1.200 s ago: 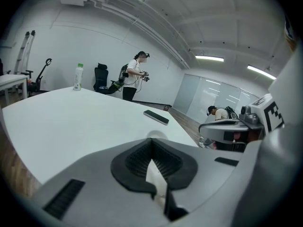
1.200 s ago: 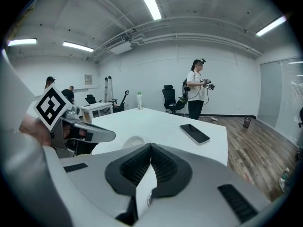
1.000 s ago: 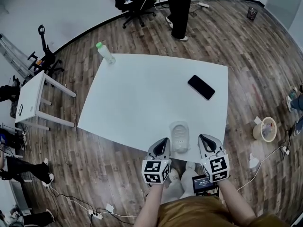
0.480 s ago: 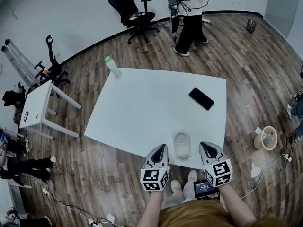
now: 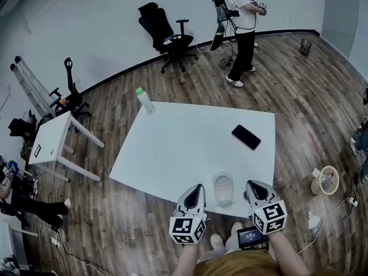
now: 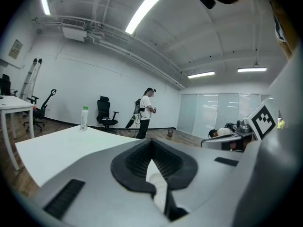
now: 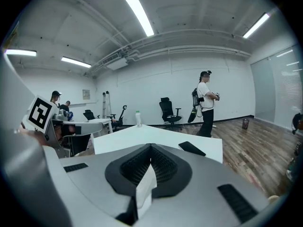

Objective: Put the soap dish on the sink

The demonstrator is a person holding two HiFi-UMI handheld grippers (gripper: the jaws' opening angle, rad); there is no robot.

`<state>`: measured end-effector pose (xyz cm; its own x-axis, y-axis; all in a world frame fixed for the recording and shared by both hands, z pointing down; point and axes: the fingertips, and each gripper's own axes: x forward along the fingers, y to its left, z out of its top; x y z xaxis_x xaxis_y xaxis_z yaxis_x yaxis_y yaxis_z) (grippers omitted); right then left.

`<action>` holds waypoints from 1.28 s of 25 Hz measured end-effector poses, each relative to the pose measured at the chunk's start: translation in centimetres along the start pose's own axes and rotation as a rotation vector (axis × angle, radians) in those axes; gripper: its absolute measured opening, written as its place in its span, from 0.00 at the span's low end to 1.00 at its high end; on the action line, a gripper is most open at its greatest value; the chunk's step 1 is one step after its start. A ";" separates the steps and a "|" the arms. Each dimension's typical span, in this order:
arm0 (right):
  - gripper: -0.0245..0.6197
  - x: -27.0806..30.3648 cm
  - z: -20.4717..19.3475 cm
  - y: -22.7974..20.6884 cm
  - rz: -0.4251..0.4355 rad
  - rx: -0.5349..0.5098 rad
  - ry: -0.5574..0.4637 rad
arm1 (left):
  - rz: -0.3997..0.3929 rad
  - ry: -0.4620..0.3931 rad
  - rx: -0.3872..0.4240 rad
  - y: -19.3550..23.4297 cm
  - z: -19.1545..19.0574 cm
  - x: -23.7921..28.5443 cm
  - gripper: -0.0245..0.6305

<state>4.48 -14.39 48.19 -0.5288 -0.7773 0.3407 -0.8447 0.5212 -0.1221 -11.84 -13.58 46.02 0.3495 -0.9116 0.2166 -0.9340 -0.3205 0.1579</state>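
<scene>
The pale translucent soap dish lies on the white table near its front edge. It sits between my two grippers and touches neither. My left gripper hovers just left of the dish, its jaws shut and empty. My right gripper hovers just right of it, also shut on nothing. In the left gripper view the left gripper has its pads meeting, with the table top beyond. The right gripper looks the same in the right gripper view. No sink is in view.
A black phone lies at the table's right side. A green-capped bottle stands on the far left corner. A small white side table is at the left. An office chair and a standing person are at the back. A bucket is on the floor at the right.
Both grippers have risen a little, still either side of the dish, and the head view now takes in more of the room. The person at the back has walked to the right.
</scene>
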 end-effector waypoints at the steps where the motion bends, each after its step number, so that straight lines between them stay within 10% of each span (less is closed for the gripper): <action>1: 0.05 -0.2 0.5 -0.1 -0.002 0.000 -0.011 | 0.000 -0.011 0.003 -0.1 0.5 -0.2 0.05; 32: 0.05 -2.9 7.2 0.8 0.003 -0.056 -0.194 | 0.060 -0.157 0.041 0.3 6.8 -2.9 0.05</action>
<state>4.75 -14.30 40.44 -0.5420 -0.8263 0.1534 -0.8400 0.5382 -0.0688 -13.62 -12.74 38.89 0.2800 -0.9574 0.0711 -0.9562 -0.2715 0.1095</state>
